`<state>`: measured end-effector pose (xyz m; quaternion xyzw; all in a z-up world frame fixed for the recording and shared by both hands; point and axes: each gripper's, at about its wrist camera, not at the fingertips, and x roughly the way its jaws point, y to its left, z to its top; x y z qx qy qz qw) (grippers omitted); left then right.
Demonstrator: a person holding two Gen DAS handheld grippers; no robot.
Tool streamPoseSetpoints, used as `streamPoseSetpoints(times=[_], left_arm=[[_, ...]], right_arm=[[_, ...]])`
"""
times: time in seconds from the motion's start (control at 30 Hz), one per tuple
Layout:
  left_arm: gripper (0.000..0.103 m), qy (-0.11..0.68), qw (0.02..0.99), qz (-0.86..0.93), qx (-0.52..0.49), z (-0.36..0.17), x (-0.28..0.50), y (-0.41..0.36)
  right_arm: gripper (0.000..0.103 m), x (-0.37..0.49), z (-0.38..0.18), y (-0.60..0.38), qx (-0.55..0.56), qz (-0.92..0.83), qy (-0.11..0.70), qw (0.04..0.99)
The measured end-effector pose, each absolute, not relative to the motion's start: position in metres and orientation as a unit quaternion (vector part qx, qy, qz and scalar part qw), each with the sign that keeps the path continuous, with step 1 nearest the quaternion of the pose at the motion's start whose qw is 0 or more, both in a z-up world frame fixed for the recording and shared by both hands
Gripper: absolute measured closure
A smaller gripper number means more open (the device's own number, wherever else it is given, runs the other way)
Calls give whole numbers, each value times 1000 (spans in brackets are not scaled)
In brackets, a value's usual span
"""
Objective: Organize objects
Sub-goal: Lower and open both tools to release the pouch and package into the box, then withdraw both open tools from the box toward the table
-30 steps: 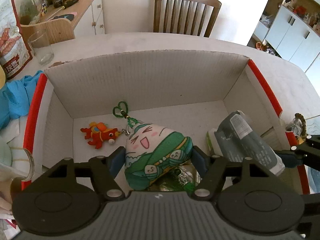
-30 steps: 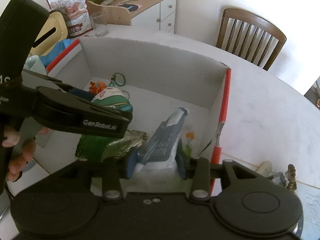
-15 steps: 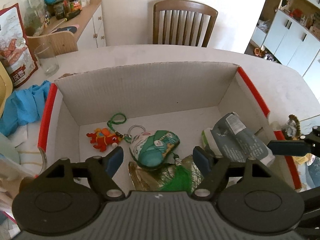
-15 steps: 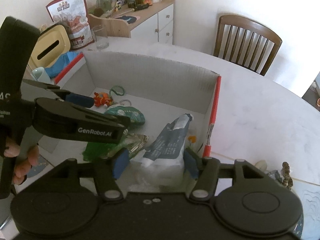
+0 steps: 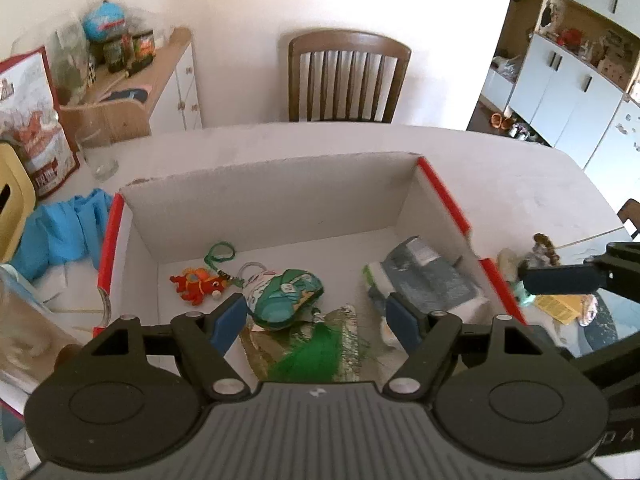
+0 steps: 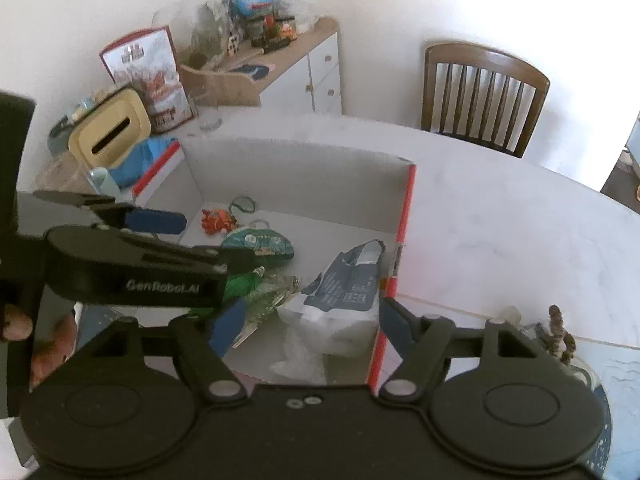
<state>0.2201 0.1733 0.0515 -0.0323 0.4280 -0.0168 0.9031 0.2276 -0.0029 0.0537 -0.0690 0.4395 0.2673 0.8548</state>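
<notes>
A white cardboard box (image 5: 280, 200) with red edges stands on the table. In it lie a green plush pouch (image 5: 288, 294), a red-orange toy keychain (image 5: 196, 282), a green tassel on gold foil (image 5: 312, 360) and a grey-blue packet (image 5: 424, 276). My left gripper (image 5: 316, 320) hangs open above the box's near side, with nothing between its fingers. My right gripper (image 6: 310, 326) hovers over the grey-blue packet (image 6: 348, 280); its jaws are opening and the pads do not touch the packet. One of the left gripper's fingers (image 6: 152, 220) shows in the right wrist view.
A wooden chair (image 5: 346, 76) stands behind the table. Left of the box are a blue cloth (image 5: 60, 232), a drinking glass (image 5: 96, 156), a yellow tissue box (image 6: 110, 136) and a snack bag (image 6: 148, 72). A bead bracelet (image 6: 560, 332) and small items lie right of the box.
The left gripper let go of the green plush pouch, which now lies in the box. The right gripper opened off the grey-blue packet. Both grippers rose and drew back from the box.
</notes>
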Motion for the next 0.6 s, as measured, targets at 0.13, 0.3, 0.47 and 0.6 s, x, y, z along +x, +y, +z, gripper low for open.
streamPoseSetpoints(times=[0.13,0.3,0.47,0.6], left_arm=[[27,421,906,-27,-35,62,208,162],[21,412,910,-32,-33,71,195,145],[20,408,912,-33,-41,76,183,123],[18,403,913,-29,-51,80,174,100]], right_arm=[[23,220,63,-18,-54,272,429,859],[20,208,71,-39,-48,284,416,863],[17,197,78,-69,-43,292,405,865],[15,190,81,-101,-40,290,400,868]])
